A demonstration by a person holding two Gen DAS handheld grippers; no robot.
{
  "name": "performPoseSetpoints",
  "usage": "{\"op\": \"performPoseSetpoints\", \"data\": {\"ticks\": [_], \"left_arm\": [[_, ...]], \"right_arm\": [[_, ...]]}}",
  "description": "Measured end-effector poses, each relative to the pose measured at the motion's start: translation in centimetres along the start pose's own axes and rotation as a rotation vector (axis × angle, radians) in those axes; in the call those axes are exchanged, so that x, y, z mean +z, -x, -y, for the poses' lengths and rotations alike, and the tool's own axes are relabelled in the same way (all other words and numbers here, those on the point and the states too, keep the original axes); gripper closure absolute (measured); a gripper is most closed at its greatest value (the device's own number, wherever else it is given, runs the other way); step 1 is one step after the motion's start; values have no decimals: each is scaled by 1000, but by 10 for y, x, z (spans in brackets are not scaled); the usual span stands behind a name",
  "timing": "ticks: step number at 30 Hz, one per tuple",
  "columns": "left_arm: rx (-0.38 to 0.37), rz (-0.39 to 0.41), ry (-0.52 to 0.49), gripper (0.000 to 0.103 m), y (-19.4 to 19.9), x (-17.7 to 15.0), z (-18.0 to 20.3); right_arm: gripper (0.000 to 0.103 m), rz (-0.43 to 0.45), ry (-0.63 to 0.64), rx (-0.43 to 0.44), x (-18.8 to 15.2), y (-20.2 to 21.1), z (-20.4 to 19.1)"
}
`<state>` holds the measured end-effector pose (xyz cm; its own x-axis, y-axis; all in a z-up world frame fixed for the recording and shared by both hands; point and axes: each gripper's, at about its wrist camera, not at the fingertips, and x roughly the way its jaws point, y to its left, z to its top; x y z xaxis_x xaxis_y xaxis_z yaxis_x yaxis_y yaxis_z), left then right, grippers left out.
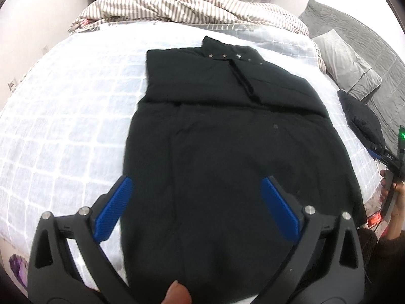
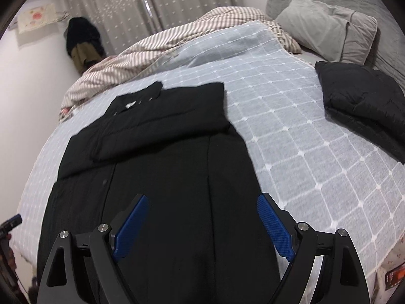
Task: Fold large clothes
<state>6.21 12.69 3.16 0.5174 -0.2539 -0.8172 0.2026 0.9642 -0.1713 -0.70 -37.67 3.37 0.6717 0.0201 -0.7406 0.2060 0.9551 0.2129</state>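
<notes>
Left wrist view: left gripper stands with jaws wide apart and nothing between them, hanging above the lower half of the coat. Right gripper likewise gapes empty over the hem end. Coat lies flat on the bed, sleeves folded across the chest, collar at the far side, apparently laid so for a lengthwise fold. A second dark garment sits well apart, near the pillow

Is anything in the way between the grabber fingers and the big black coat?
Nothing visible. The black coat lies flat on the checked bedspread, right under the open left gripper and open right gripper. The folded dark jacket sits off to the side.
</notes>
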Motion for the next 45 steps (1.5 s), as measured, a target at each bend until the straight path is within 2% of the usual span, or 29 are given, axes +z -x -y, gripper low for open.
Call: {"op": "performPoseSetpoints", "data": {"ticks": [6, 13, 20, 22, 28, 32, 37, 40, 43, 45], "left_arm": [[-6, -33, 29, 1, 3, -28, -21], [-16, -101, 48, 1, -13, -59, -40], [-64, -178, 56, 1, -33, -81, -54], [-93, -186, 63, 1, -39, -86, -57], [-198, -174, 155, 1, -46, -97, -76], [-276, -168, 219, 1, -42, -103, -90], [-314, -152, 230, 1, -35, -110, -98], [-270, -125, 226, 1, -29, -111, -101], [-278, -116, 264, 1, -28, -111, -111], [-284, -122, 285, 1, -30, -112, -114]], "right_arm": [[14, -17, 27, 12, -30, 9, 4], [14, -39, 3, 32, -62, 3, 17], [14, -133, -19, 67, -84, -17, 29], [14, -137, -38, 105, -87, -17, 35], [14, -160, -149, 212, -96, -17, 61], [14, -161, -248, 330, -103, -14, 85], [14, -152, -357, 422, -109, -12, 108], [14, -101, -389, 392, -113, 1, 115], [14, -59, -412, 373, -113, 10, 122], [14, -72, -447, 351, -115, 7, 130]]}}
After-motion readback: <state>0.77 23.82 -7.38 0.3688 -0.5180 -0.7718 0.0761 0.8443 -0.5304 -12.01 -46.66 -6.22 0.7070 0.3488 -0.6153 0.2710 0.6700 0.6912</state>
